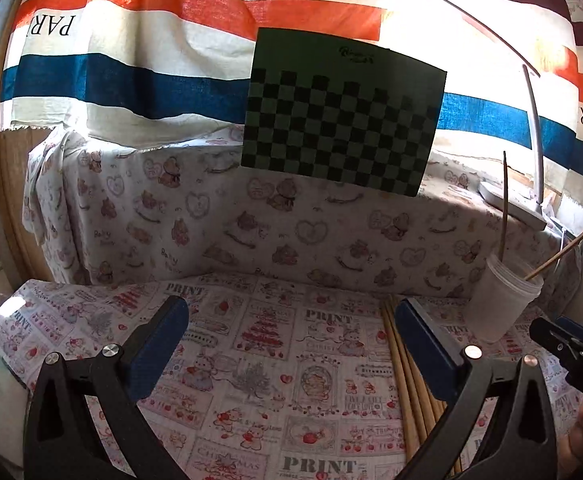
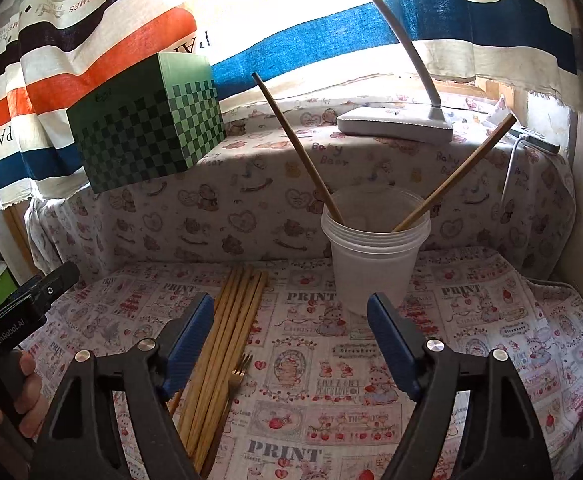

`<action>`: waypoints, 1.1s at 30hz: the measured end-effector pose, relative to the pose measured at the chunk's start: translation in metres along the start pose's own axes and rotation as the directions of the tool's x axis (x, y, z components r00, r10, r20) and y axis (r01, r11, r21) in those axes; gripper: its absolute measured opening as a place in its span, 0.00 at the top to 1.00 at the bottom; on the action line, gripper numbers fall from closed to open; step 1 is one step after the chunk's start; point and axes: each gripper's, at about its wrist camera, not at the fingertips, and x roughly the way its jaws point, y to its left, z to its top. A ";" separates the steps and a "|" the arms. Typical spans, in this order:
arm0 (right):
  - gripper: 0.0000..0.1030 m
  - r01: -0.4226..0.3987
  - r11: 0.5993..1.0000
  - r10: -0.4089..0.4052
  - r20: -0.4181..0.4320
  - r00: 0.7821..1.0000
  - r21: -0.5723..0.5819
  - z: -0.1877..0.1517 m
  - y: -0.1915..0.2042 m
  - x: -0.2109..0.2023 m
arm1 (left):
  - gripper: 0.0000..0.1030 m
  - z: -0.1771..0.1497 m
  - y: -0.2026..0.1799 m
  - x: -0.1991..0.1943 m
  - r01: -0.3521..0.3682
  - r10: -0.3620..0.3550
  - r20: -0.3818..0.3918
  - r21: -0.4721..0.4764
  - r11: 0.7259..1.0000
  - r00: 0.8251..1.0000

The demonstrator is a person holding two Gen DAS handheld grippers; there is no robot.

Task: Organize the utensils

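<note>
1. The right gripper hangs with jaws apart and empty, its left pad over the loose chopsticks, seemingly lined up for a pick.
2. The left gripper is also spread wide and holds nothing.
3. The chopsticks and a fork lie bundled mid-table.
4. Near the table's back edge, the white cup holds two chopsticks, probably the collecting spot.
</note>
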 end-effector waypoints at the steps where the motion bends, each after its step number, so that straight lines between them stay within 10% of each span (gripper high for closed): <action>1: 0.31 0.015 1.000 -0.015 0.000 1.000 -0.003 -0.001 0.001 0.001 | 0.01 -0.001 -0.002 0.002 -0.008 0.008 -0.007 0.015 1.000 1.000; 8: 0.64 -0.144 0.987 0.155 -0.152 0.976 0.076 -0.012 0.000 0.027 | 0.01 -0.010 -0.013 0.016 -0.050 0.057 -0.097 0.078 0.996 0.994; 21: 0.81 -0.211 0.960 0.268 -0.374 0.888 0.187 -0.034 0.008 0.078 | 0.01 -0.003 0.001 0.014 -0.043 0.047 -0.122 0.039 0.998 0.991; 33: 0.96 -0.224 0.934 0.321 -0.377 0.869 0.278 -0.038 0.000 0.093 | 0.01 -0.007 -0.005 0.016 -0.037 0.044 -0.134 0.048 0.998 0.990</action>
